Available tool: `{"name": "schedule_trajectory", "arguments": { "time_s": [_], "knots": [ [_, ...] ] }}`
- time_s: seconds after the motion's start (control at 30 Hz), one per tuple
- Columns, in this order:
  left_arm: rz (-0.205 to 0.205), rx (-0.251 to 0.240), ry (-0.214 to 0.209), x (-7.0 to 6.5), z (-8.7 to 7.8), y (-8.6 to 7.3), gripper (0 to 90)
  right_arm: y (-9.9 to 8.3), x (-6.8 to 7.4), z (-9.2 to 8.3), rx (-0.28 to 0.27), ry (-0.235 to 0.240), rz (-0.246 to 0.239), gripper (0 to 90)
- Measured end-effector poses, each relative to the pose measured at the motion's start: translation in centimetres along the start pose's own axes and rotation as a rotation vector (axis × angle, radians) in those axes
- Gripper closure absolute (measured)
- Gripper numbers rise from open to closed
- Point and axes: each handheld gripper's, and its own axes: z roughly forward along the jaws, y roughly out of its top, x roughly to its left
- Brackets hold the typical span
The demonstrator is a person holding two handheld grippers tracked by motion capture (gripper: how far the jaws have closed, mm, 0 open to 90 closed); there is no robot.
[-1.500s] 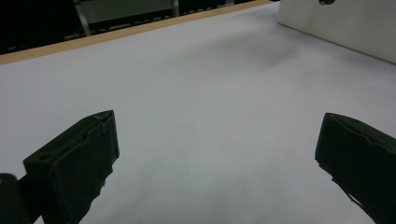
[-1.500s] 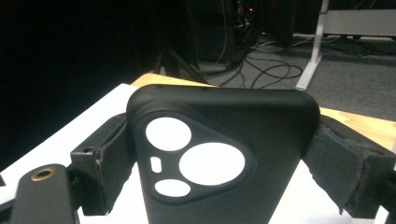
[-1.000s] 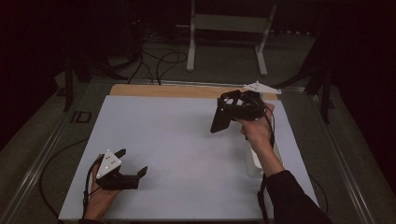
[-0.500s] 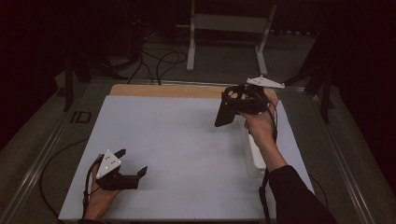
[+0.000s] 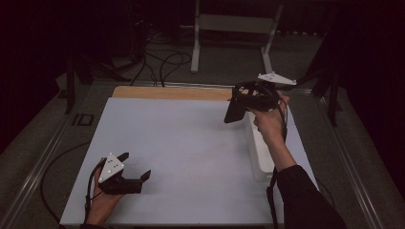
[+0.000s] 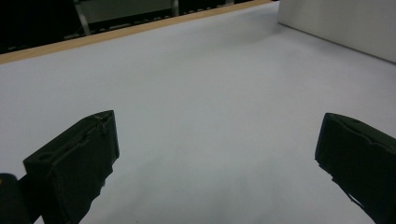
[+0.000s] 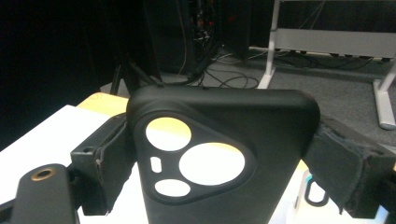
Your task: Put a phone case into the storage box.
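Observation:
My right gripper (image 5: 244,98) is raised over the table's far right side, shut on a black phone case (image 5: 235,111) that hangs tilted from its jaws. In the right gripper view the phone case (image 7: 224,154) faces the camera with its camera cutouts, pinched between both pads of the right gripper (image 7: 224,161). My left gripper (image 5: 136,166) rests low at the near left of the white table (image 5: 191,143). It stands open, and in the left gripper view the left gripper (image 6: 219,128) has only bare table between its jaws.
A long white bin (image 5: 258,152) lies along the table's right side, under my right forearm; the white bin (image 6: 345,23) also shows at the far right of the left gripper view. A wooden strip (image 5: 167,92) edges the far side. Cables and stand legs sit on the floor beyond.
My right gripper has carried the phone case up and toward the far right. The left gripper has stayed where it was, open.

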Motion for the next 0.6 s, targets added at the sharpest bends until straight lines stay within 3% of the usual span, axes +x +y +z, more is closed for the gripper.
{"name": "schedule_trajectory", "arguments": {
  "time_s": [0.6],
  "knots": [
    [0.003,0.003,-0.001,-0.1,0.0,0.0,0.2,1.3,-2.2,-0.9,-0.022,-0.090,0.003,13.9]
  ]
}}
